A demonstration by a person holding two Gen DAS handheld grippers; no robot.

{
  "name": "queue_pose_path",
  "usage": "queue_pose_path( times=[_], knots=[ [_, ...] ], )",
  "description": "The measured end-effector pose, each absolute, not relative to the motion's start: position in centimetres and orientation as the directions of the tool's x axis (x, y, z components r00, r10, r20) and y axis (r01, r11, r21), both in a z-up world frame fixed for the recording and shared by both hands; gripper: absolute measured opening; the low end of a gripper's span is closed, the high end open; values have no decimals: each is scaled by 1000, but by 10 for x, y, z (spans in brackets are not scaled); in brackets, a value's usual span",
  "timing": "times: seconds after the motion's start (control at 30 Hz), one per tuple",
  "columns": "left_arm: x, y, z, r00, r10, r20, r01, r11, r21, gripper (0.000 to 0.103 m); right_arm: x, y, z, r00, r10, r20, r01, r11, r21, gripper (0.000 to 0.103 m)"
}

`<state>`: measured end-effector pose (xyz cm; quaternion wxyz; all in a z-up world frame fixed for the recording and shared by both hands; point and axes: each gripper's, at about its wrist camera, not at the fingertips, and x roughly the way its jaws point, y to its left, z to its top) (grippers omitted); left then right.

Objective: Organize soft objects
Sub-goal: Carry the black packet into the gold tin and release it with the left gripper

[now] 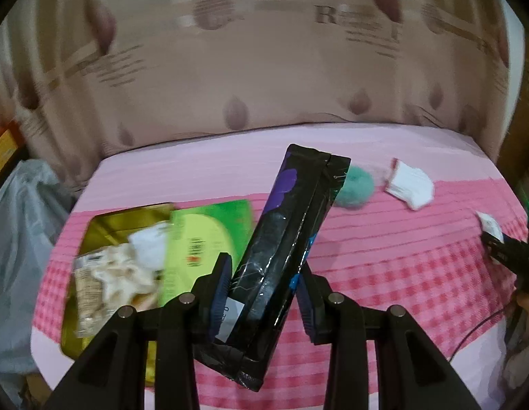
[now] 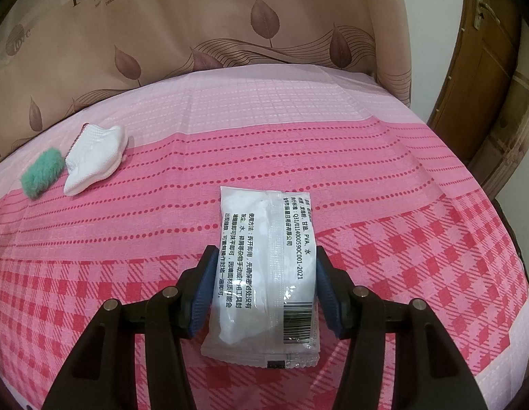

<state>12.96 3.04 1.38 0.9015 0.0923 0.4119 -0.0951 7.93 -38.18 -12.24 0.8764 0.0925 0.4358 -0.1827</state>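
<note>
- The left claw (image 1: 264, 280) is clenched on a long black packet (image 1: 285, 239), its blue pads pressing the packet's lower part from both sides. The packet stands tilted, its top leaning away from the camera and raised clear of the cloth, so it looks to be mid-carry rather than set down.
- The gold tin (image 1: 103, 225) is the landmark here. It sits on the pink checked worktop (image 1: 401, 273), just left of the black packet, and already holds a crinkled pale packet (image 1: 103, 280) and something soft and white (image 1: 148, 246). A green packet (image 1: 202, 239) lies against its right edge, whether inside or across the rim I cannot tell. The tin reads as the collecting place, which would explain why the black packet is held up beside it.
- The right claw (image 2: 264, 294) grasps a white sachet (image 2: 264, 273) printed with text and a barcode, pads touching its two long edges. The sachet lies flat or nearly flat on the cloth, so I judge it gripped but not lifted, waiting its turn. In the left view this claw sits far to the right of the tin.
- A white sock-like piece (image 2: 96, 157) and a green fluffy piece (image 2: 42, 174) lie side by side, almost touching, well to the right of the tin and beyond it, untouched. They are likely next after the two held items.
</note>
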Motion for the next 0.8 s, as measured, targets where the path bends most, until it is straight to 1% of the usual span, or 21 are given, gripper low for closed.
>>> queue_pose_path(
  times=[0.2, 0.4, 0.6, 0.8],
  knots=[
    [142, 90, 19, 658, -8, -753, 128, 987, 102, 37, 79, -382, -122, 553, -240, -798, 401, 916, 2, 52],
    [156, 152, 7, 644, 91, -760, 4, 993, 122, 36, 79, -382, -123, 552, -241, -798, 401, 916, 1, 52],
    [167, 194, -17, 588, 141, -796, -70, 990, 124, 36, 79, -381, -122, 551, -243, -798, 399, 917, -4, 52],
    [173, 215, -40, 546, 163, -822, -108, 986, 124, 37, 79, -382, -122, 550, -245, -799, 399, 917, -7, 52]
  ],
)
